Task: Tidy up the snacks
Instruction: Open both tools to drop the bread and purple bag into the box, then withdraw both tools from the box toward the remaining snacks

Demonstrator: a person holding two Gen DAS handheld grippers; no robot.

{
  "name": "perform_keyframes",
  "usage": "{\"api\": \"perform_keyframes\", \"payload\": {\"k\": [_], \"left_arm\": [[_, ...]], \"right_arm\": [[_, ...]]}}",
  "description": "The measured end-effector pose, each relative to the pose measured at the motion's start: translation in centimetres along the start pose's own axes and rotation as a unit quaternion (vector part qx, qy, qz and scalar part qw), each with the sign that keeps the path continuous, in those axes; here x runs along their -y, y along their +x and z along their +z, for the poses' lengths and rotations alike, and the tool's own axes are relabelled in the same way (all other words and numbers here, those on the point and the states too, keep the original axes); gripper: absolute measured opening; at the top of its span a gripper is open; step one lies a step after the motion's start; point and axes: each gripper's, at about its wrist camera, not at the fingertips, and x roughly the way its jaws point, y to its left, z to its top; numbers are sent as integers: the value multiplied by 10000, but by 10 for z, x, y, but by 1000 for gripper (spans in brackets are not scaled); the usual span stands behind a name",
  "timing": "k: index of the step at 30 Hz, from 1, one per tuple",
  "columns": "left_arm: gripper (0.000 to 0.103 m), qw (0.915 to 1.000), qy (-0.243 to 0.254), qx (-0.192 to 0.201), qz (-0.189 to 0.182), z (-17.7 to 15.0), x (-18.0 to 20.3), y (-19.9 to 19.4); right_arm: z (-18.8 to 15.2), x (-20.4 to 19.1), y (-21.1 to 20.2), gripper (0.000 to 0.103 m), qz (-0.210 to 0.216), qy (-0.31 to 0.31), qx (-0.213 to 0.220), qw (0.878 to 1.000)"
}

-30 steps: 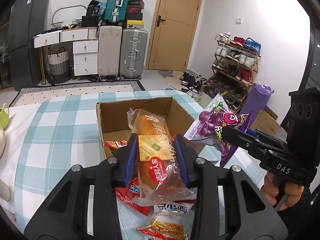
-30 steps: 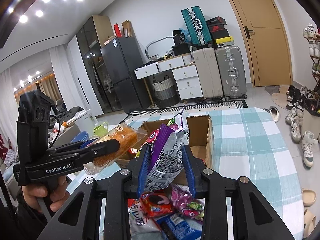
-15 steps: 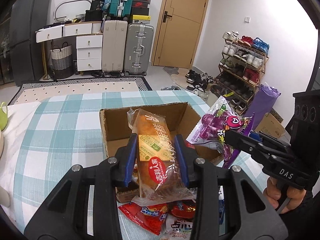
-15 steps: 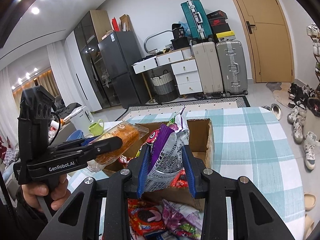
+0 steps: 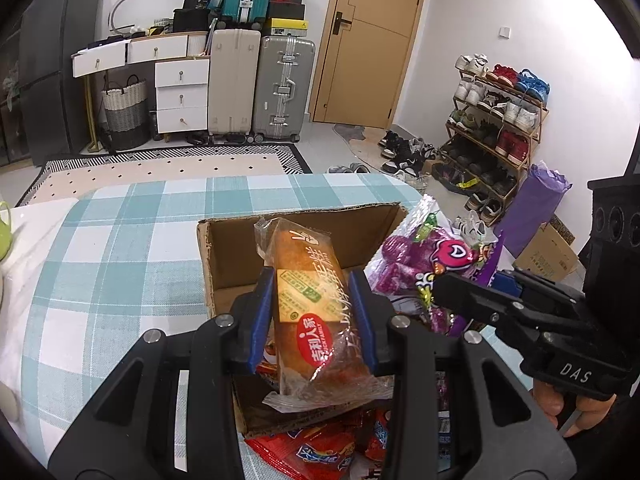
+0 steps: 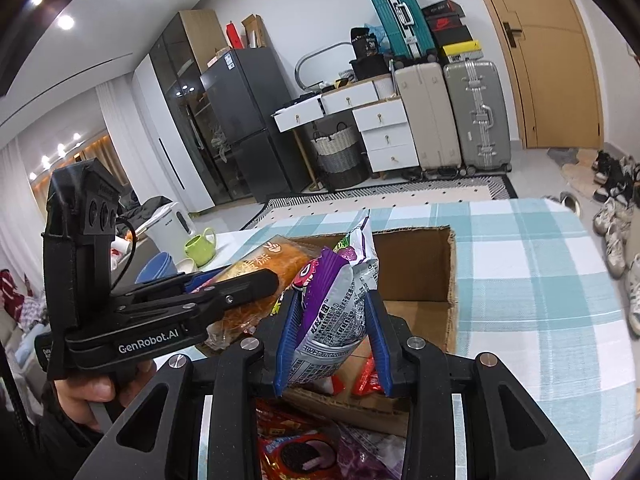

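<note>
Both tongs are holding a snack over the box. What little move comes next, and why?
Probably lower the left tongs a bit and let go. They are shut on the wrapped cake, which hangs over the open cardboard box, and bare box floor shows beneath. The right tongs are shut on the purple snack bag right beside it, so dropping one at a time seems safer.

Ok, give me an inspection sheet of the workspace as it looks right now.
Surface: table under a teal-and-white checked cloth.
Job's things: open cardboard box; wrapped cake and purple snack bag held above it; loose snack packets by the box's near edge.
Clutter: green mug, blue bowls.
Grippers: left claw shut on the cake; right claw shut on the purple bag.
Cables: thin black lead on the left claw's camera housing.
Surroundings: suitcases, drawers, shoe rack, door, fridge.
</note>
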Motion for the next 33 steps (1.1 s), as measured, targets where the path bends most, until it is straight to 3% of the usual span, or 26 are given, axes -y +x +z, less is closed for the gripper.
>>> {"api": "perform_keyframes", "payload": {"k": [5,9,11,13,16,18,33], "left_arm": [[34,9999,-37,-66,69,0,-5,9],[36,9996,-6,-187,220,-2,-3,11],[48,9995,-3,-191,255,-3,-1,6],[84,9996,-82,-133,254,-5,-2,-1],[93,9995,-109,50,280,-9,1,-18],[102,9992,-71,55,381,-14,2,-26],[102,9984,24,26,566,-70,15,-70]], "right_arm": [[0,-2,6,37,22,46,-75,10000],[-3,3,-6,65,-39,127,113,9998],[-5,8,-15,76,-63,221,184,9996],[-7,14,-27,92,-64,342,249,9991],[-11,20,-42,102,-173,482,260,9983],[-15,22,-52,102,-271,497,318,9979],[-56,9,-81,102,-699,187,131,9973]]}}
